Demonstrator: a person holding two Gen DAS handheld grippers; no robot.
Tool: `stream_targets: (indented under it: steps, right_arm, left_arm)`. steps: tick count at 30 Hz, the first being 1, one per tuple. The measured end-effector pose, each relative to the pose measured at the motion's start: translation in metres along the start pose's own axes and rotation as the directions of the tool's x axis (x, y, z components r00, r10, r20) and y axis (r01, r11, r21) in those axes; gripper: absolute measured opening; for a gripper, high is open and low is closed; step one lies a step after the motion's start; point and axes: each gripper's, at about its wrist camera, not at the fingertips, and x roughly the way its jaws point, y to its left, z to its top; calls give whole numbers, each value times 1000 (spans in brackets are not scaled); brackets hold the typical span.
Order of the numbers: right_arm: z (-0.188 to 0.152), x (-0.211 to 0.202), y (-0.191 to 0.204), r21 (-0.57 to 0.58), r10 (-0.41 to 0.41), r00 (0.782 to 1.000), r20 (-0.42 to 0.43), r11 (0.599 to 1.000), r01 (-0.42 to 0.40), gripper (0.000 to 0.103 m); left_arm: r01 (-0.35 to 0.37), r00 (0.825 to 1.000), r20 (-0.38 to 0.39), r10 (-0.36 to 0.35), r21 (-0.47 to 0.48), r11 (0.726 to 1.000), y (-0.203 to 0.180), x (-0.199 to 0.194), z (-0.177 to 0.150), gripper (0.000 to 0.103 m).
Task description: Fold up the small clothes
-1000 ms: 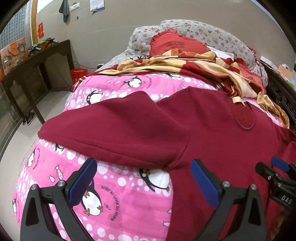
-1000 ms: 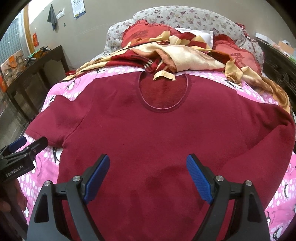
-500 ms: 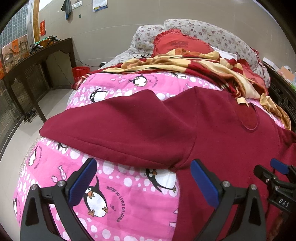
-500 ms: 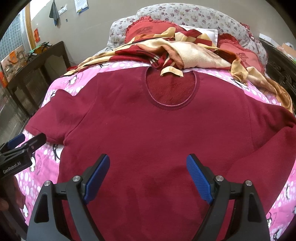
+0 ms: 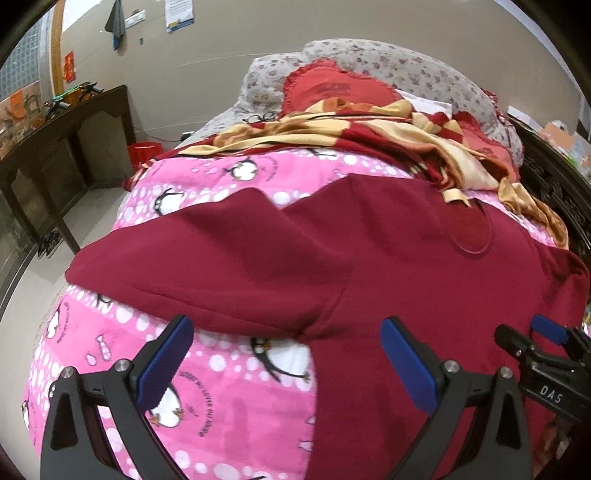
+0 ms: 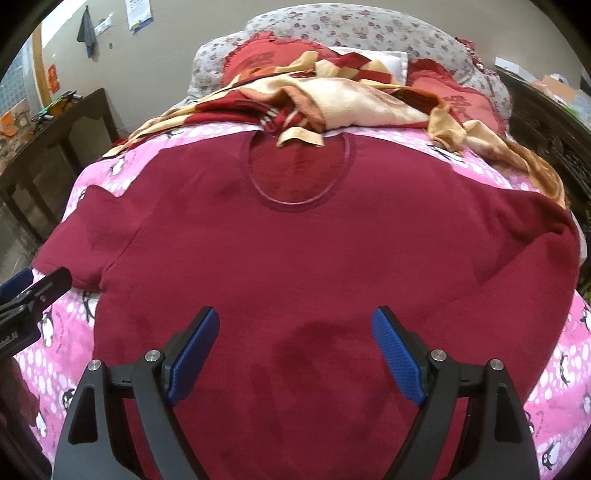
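A dark red sweatshirt (image 6: 303, 258) lies spread flat, front up, on a pink penguin-print blanket (image 5: 229, 391). Its round neckline (image 6: 299, 173) points toward the pillows. Its left sleeve (image 5: 207, 266) stretches out to the side over the blanket. My left gripper (image 5: 286, 360) hovers open above the armpit, where that sleeve joins the body. My right gripper (image 6: 293, 350) hangs open over the lower middle of the body, holding nothing. Each gripper shows at the edge of the other's view: the right one (image 5: 543, 354), the left one (image 6: 33, 295).
A crumpled red and cream blanket (image 6: 332, 96) lies just beyond the neckline, one strip touching it. Behind it are red cushions (image 5: 332, 88) and a flowered pillow (image 6: 369, 26). A dark wooden table (image 5: 62, 147) stands left of the bed, dark carved furniture (image 6: 543, 122) on the right.
Both grippers have drifted slightly away from the pillows and lower over the sweatshirt. The sweatshirt has not moved. Both grippers stay open.
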Motion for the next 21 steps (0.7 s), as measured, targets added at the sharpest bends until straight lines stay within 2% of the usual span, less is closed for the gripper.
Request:
stream_targets:
  steps: [8, 21]
  right_arm:
    - [-3, 2, -18, 41, -14, 1000, -13, 999, 14, 103]
    - [-3, 4, -19, 49, -11, 1000, -19, 999, 12, 103]
  left_arm:
    - [23, 1000, -8, -23, 27, 999, -20, 1, 0, 103]
    - [39, 999, -19, -39, 28, 999, -23, 3, 0, 103]
